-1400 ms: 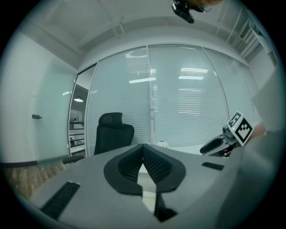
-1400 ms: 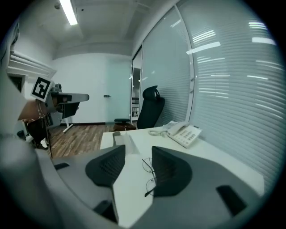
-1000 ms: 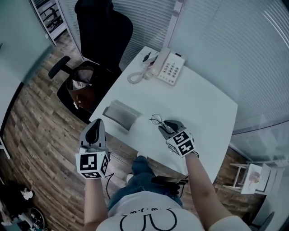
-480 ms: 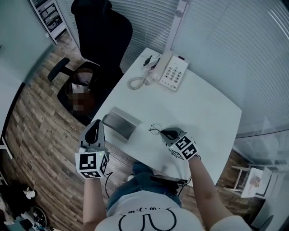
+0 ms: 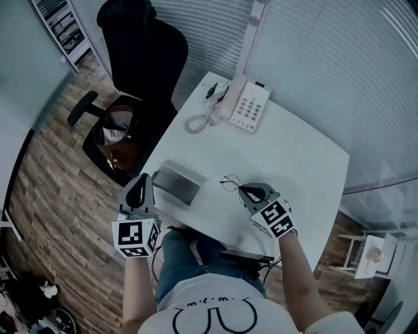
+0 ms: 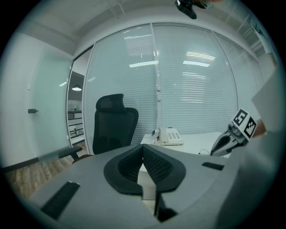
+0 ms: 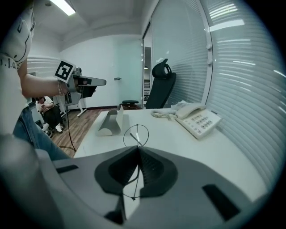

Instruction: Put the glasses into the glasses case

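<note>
The right gripper (image 5: 243,190) pinches the thin wire glasses (image 5: 229,184) over the smooth white table (image 5: 297,153). The open grey case (image 5: 177,181) sits by the near edge, with bare table between them. The left gripper (image 5: 144,182) is pressed together, empty.

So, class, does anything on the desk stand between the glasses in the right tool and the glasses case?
Nothing visible. The right tool is shut on the glasses, and only bare desk lies between them and the glasses case. The telephone sits well off that path.

Cool even light from ceiling strip (image 7: 62,6); fisheye warp, black corners.
</note>
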The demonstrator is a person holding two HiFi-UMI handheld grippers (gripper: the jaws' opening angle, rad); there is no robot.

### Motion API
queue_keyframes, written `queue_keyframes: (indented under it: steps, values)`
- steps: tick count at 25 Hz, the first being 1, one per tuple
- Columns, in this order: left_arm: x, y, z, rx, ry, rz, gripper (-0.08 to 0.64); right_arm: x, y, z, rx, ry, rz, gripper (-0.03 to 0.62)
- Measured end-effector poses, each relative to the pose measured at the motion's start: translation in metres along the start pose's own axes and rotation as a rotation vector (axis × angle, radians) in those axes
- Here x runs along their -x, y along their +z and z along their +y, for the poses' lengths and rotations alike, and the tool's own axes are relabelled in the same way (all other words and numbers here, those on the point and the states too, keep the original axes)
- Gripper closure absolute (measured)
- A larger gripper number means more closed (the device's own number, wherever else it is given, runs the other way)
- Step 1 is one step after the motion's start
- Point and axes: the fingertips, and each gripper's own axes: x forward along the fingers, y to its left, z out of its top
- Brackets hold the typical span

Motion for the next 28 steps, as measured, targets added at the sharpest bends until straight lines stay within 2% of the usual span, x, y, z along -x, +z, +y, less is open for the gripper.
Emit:
queue_keyframes:
  steps: [8, 18, 22, 28]
  values:
    - [0.004, 0.033, 0.028, -0.071, -0.097, -0.056, 0.543, 0.000, 0.062, 0.031, 0.034, -0.099, -0.067, 0.575]
    - [0.028, 0.035, 0.103, -0.076, -0.074, -0.064, 0.543, -0.066, 0.130, 0.098, 0.145, -0.031, -0.096, 0.575]
    - [0.033, 0.027, 0.122, -0.074, -0.081, -0.049, 0.543, -0.096, 0.145, 0.116, 0.201, -0.002, -0.053, 0.575]
    - [0.034, 0.014, 0.139, -0.067, -0.106, -0.025, 0.544, -0.132, 0.132, 0.126, 0.251, 0.013, 0.072, 0.574]
